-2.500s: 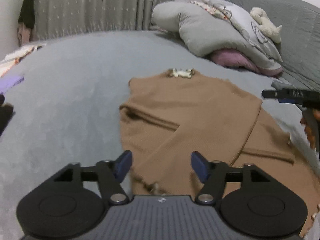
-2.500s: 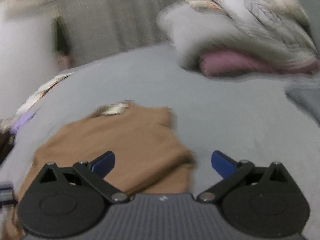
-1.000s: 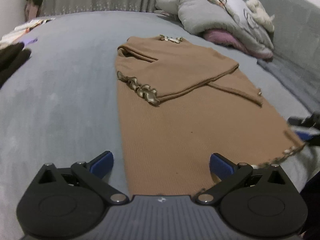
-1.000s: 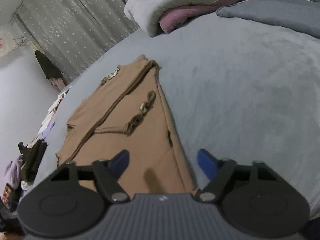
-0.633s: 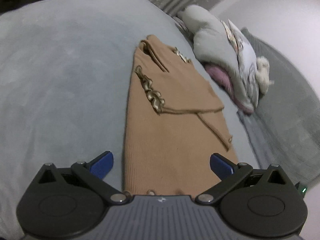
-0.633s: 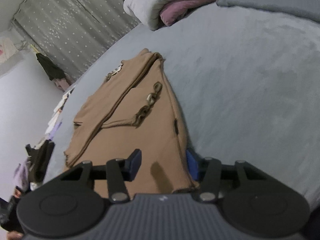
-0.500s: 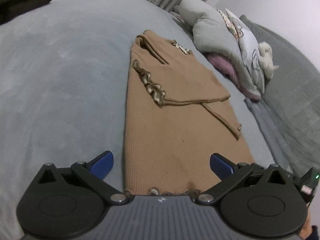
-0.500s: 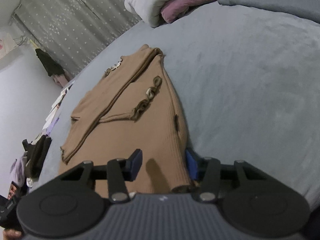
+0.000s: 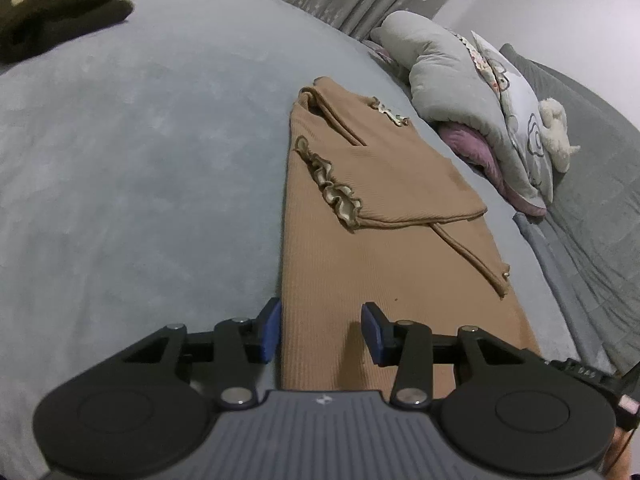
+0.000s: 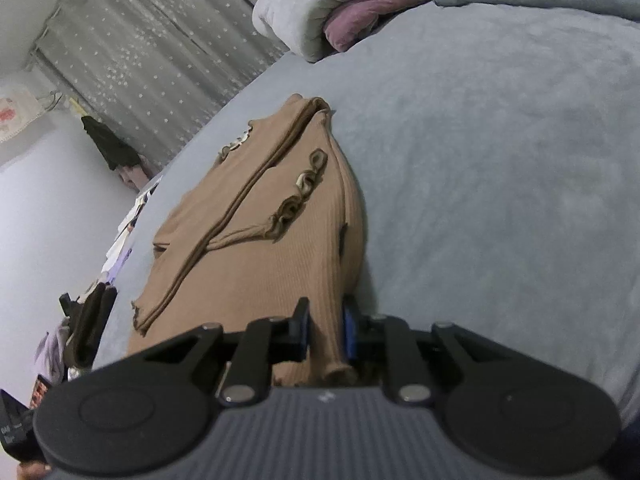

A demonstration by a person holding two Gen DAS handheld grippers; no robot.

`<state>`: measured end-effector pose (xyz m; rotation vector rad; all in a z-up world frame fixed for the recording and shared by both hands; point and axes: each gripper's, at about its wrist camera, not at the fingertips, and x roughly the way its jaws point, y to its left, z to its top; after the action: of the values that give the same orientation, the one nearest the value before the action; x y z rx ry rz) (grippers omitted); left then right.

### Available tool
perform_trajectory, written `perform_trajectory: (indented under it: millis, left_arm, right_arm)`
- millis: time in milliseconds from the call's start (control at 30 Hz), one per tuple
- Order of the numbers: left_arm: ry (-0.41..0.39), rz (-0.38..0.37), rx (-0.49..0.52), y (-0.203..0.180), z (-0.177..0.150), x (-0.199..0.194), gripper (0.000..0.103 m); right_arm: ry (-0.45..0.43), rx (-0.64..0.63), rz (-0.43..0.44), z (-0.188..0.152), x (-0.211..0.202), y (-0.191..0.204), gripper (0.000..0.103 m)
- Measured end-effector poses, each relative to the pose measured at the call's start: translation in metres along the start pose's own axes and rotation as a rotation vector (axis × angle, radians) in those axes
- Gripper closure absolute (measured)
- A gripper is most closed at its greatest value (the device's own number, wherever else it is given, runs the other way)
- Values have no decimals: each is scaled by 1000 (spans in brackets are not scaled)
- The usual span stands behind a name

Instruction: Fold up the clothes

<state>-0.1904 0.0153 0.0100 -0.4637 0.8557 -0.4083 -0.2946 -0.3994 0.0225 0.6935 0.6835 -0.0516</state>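
Right gripper (image 10: 325, 330) pinches sweater (image 9: 360, 200) hem, left gripper (image 9: 320, 330) half-open astride it; lift both corners evenly.

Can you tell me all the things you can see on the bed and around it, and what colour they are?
brown top: one, tan brown with frilly cuffs, flat in the middle of the bed, sleeves folded in
bed cover: one, grey, under everything
bedding pile: one heap, grey over a pinkish-purple piece, far end of the bed
soft toy: one, cream, on the bedding pile
dark clothing: one heap, very dark, far left corner of the bed
curtain: one, grey with small pale dots, behind the bed
left gripper: black with blue pads, jaws apart over the top's near hem
right gripper: black with blue pads, shut on the hem's right corner
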Motion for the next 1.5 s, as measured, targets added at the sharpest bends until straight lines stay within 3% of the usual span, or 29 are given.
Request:
perform_trajectory:
  millis: [33,100,233,267,333,400,467,500,667,1167,1500]
  left_arm:
    - [-4,-9,-3,1,-1,-1,54]
    - [-13,-37,3,0,-3,0,36]
    - [-31,-38,25,-6,-8,1,32]
    - [-35,-32,31,-7,-9,1,33]
    - [-34,-7,51,-9,-9,1,48]
    - [-27,7,41,-6,-8,0,74]
    - [-15,-3,24,-1,-6,-1,92]
    - [-3,-28,-4,5,-4,-3,96]
    - [-13,-14,49,-2,-6,-10,99]
    - [-79,-102,-95,14,-15,-44,99]
    - [-44,-101,-96,8,-12,-40,100]
  right_arm:
    - [-1,-2,3,0,-2,0,77]
    - [1,-8,5,1,-6,1,74]
    - [-1,-64,-14,-9,-8,7,75]
    - [-4,-72,-23,-10,-8,8,77]
    - [-6,-66,-34,-10,-9,8,86]
    - [-5,-39,-25,-8,-11,4,91]
    - [-8,-28,-19,-6,-13,4,93]
    - [-14,-41,-20,-6,-14,7,94]
    - [-41,-78,-14,-5,-21,20,95]
    - [-138,-74,-12,-12,-52,19,97]
    - [-189,-18,-19,-3,-78,16,97]
